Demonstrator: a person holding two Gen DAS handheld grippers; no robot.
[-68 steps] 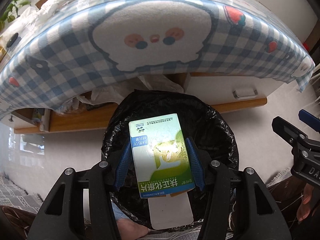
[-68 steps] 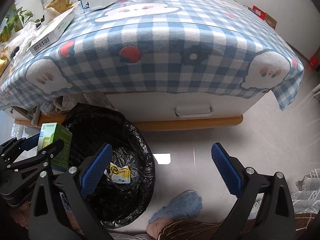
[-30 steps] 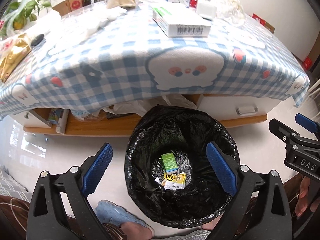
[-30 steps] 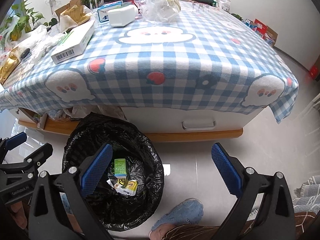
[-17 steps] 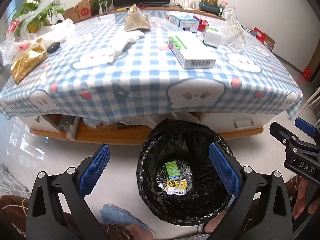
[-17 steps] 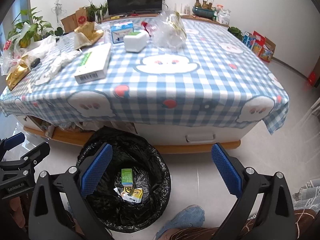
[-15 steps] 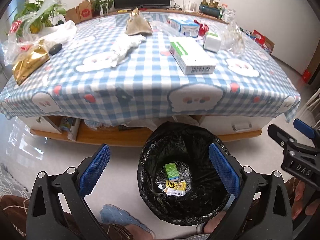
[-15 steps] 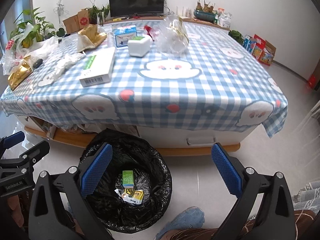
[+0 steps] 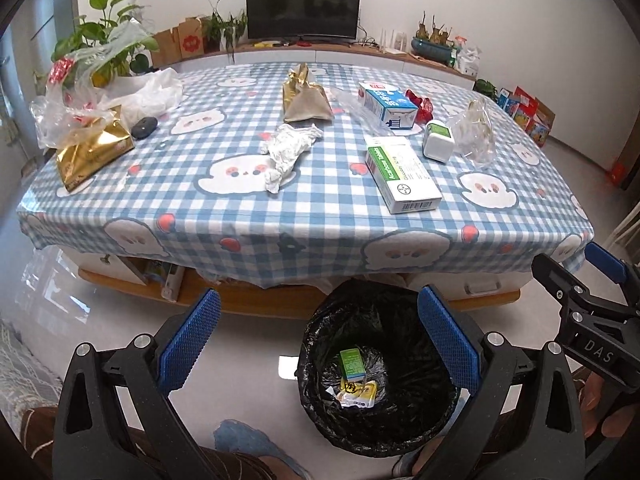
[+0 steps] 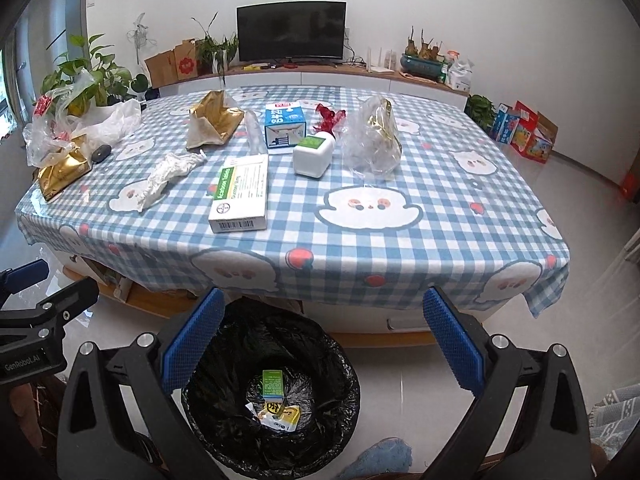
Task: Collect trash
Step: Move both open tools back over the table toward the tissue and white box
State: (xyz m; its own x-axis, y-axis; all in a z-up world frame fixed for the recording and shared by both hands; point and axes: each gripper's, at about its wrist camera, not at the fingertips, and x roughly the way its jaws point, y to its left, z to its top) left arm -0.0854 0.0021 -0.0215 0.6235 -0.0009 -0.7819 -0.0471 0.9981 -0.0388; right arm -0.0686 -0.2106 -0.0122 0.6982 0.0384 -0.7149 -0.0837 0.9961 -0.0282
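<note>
Both my grippers are empty right now. The left gripper (image 9: pixel 318 340) has its fingers (image 9: pixel 190 336) spread wide, same deal with the right gripper (image 10: pixel 320 342), nothing pinched in either. Right below them on the floor sits the bin with the black bag (image 10: pixel 224 420), up against the counter's edge. A small green box (image 10: pixel 273 383) and a yellow wrapper (image 10: pixel 282 416) lie at the bottom. Up on the checkered counter (image 10: pixel 400 168) there's a white-green carton (image 10: pixel 242 194), crumpled paper (image 10: pixel 168 176), a clear plastic bag (image 10: pixel 374 140), a milk carton (image 10: pixel 284 126) and gold foil bags (image 10: pixel 62 172).
</note>
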